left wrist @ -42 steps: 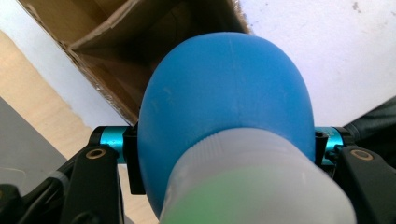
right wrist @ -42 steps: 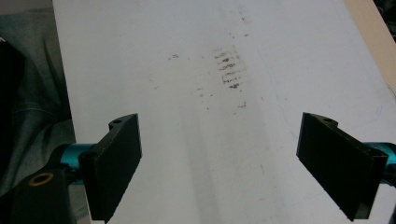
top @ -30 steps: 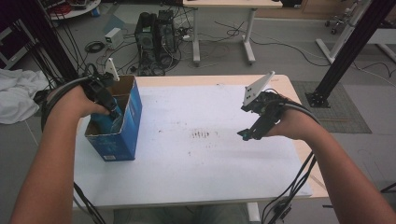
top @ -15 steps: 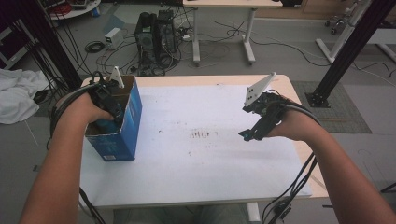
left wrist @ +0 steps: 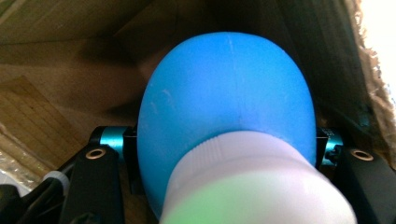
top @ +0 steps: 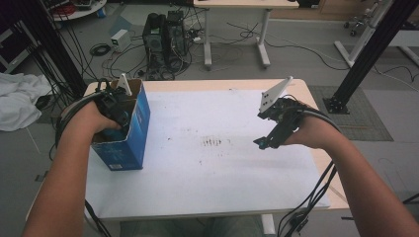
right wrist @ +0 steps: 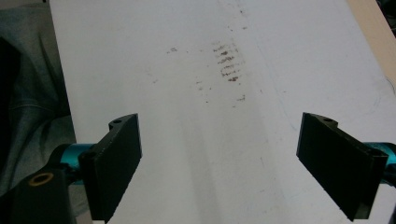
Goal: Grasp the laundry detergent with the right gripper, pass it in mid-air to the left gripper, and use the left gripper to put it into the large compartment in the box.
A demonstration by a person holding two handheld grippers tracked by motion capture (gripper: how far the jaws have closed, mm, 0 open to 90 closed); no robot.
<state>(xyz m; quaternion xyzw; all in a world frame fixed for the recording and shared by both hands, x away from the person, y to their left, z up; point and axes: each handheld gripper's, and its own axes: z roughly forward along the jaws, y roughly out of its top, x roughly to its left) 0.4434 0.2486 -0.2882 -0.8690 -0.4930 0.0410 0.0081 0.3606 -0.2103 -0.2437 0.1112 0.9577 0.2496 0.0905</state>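
- The left tool is reaching down into the open blue cardboard box, which is standing upright at the left edge of the worktop; its jaws are pinching a blue bottle with a white cap, one jaw on each side of the body, the cap end lying nearest the camera.
- Brown box walls are closing in around the tool, so the bottle is sitting inside the box, neither clear of the rim nor released; whether it is going in or coming out I cannot tell.
- The right tool is hovering above the bare white surface, well apart from the box; its jaws are standing spread with nothing between them.
- Judging by this, the grasp is being held firmly; the transfer itself is looking unfinished.
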